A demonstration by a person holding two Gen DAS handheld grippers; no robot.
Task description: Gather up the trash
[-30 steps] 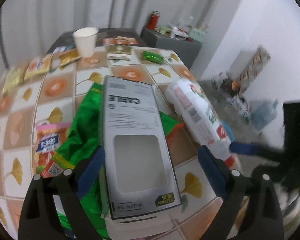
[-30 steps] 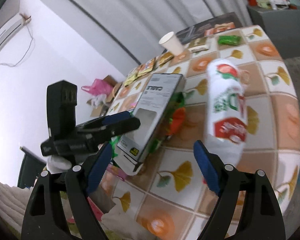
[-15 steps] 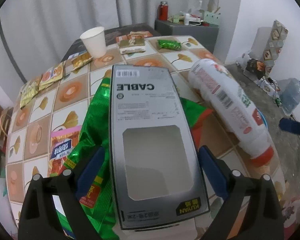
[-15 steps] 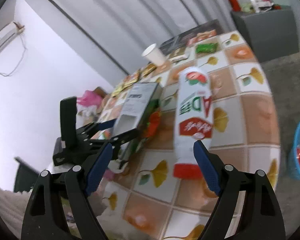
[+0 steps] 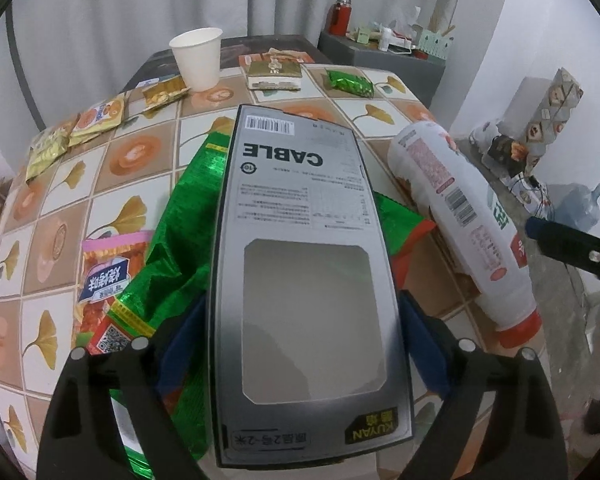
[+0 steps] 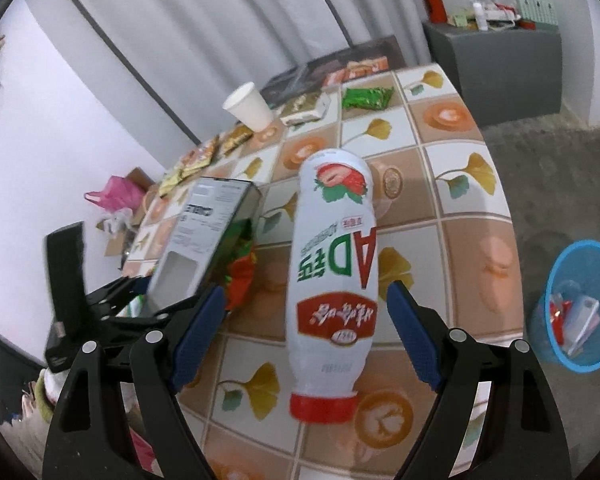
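Observation:
A grey cable box [image 5: 300, 216] with a cut-out window sits tilted between the blue pads of my left gripper [image 5: 302, 320], which press on its two long sides. Its far end hangs over a green foil wrapper [image 5: 180, 240] on the tiled table [image 5: 112, 152]. The right wrist view shows the same box [image 6: 204, 224] raised at a slant in the left gripper [image 6: 112, 312]. A white drink bottle [image 6: 334, 276] with a red cap lies on the table, cap toward me. My right gripper [image 6: 305, 290] stands open around it, its pads clear of the bottle on both sides.
A paper cup [image 5: 198, 58], several snack packets [image 5: 92, 114] and a green packet [image 5: 348, 82] lie at the table's far side. A blue bin [image 6: 580, 304] holding some rubbish stands on the floor to the right. A grey cabinet [image 6: 496, 64] is behind the table.
The right gripper has swung over to the bottle, which now lies centred between its fingers. The left gripper has tipped down a little with the box still in it.

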